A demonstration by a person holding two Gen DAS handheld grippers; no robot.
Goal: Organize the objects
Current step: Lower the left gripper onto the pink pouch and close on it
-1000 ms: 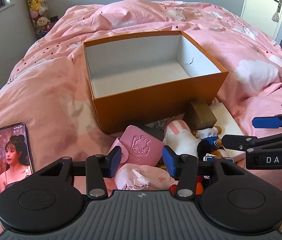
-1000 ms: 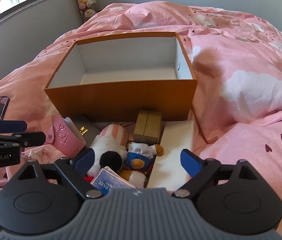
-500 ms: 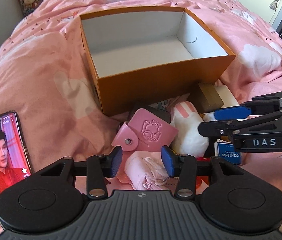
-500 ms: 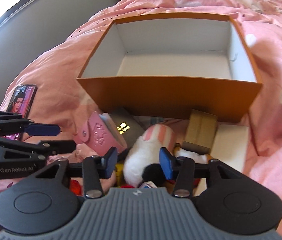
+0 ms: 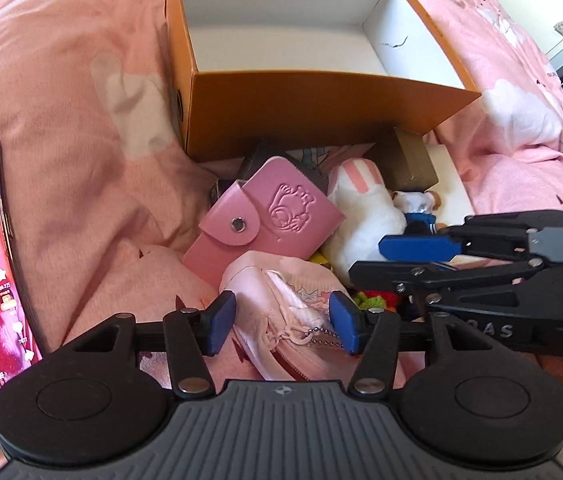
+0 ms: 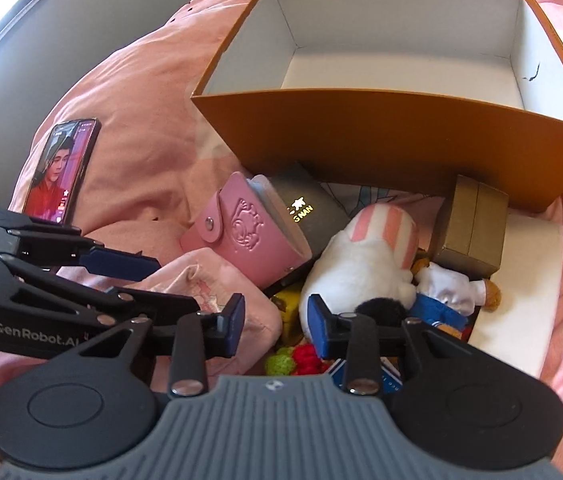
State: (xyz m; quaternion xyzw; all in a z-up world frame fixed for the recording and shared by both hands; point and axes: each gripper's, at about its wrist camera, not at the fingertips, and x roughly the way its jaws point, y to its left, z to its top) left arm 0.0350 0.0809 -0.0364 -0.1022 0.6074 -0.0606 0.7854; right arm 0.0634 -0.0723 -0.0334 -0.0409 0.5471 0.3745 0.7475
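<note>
An open orange box (image 6: 381,136) with a bare white inside sits on a bed covered by a pink quilt (image 5: 61,80). It is the landmark here. Heaped against the box's near wall lies a jumble of small things. A pink snap-flap wallet (image 5: 269,220) with an embossed cartoon leans at the pile's left, over a dark grey case (image 6: 313,216) with gold lettering. Beside them lies a white plush with pink stripes (image 6: 365,264), then a small bear doll in white and blue (image 6: 449,292), and a gold-brown little box (image 6: 473,228) touching the orange box's wall, resting on a flat white slab (image 6: 521,308). Nearest the cameras sits a pale pink fabric pouch (image 5: 285,308) with a bead chain.

The left tongs (image 5: 283,326) straddle that pouch, their blue pads fairly wide and having just opened further; whether they touch the fabric cannot be told. The right tongs (image 6: 275,326) hover over red and green knitted bits (image 6: 297,360), narrow, having just been closing, gripping nothing.

Well left of the box, a lit phone (image 6: 61,168) lies on the quilt.
</note>
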